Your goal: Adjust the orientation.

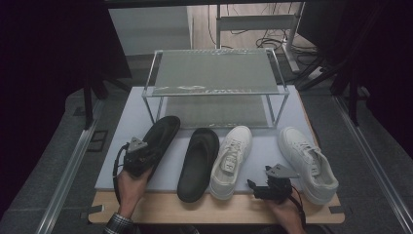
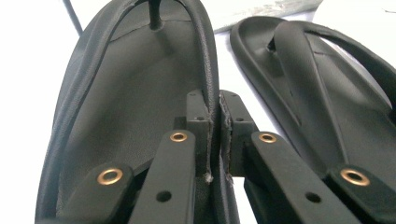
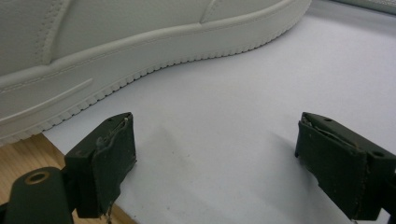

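The left gripper (image 1: 141, 157) is clenched on the strap of the black flip-flop (image 1: 158, 136) at centre left of the high view. Its long axis points toward the two-tier rack (image 1: 214, 87) in the upper middle. The right gripper (image 1: 265, 187), jaws wide apart and holding nothing, rests at lower right between the two white sneakers.

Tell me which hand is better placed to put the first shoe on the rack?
Left: the left gripper is shut on the black sandal strap, while the right gripper is open, empty.

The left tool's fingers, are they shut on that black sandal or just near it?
Shut on it. The left gripper has both fingers pinching the strap of the sandal.
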A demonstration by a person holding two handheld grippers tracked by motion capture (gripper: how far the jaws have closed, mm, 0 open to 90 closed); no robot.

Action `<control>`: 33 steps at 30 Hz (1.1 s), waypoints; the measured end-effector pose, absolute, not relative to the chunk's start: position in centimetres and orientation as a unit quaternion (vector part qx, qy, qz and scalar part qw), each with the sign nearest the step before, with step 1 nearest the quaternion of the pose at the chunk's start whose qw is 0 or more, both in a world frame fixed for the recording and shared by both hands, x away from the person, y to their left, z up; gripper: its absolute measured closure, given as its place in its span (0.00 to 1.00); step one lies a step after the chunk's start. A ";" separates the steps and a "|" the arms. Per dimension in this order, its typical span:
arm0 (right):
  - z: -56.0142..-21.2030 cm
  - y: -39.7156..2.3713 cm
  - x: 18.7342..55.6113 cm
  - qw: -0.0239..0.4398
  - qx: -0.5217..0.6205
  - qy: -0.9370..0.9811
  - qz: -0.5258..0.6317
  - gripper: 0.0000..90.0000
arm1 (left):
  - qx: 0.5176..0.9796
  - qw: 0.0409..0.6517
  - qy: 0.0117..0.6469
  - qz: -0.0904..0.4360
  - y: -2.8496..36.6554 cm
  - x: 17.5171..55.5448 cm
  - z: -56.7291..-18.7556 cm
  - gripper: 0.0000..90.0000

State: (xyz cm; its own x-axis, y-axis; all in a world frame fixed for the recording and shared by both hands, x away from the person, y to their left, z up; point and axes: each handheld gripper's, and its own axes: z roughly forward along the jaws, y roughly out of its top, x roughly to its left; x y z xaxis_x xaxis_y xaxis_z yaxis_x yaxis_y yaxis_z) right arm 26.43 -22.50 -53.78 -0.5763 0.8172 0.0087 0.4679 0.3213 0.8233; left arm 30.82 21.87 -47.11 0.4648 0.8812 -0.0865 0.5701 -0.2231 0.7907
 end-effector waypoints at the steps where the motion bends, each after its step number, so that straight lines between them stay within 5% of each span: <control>1: -53.8 -22.5 26.4 0.211 0.409 0.785 0.415 0.14 | 0.757 0.397 0.479 0.197 21.7 31.0 -47.1 0.93; 33: -53.8 -22.5 26.4 0.210 0.409 0.785 0.415 0.14 | 0.736 0.373 0.512 0.238 16.0 39.4 -48.3 0.93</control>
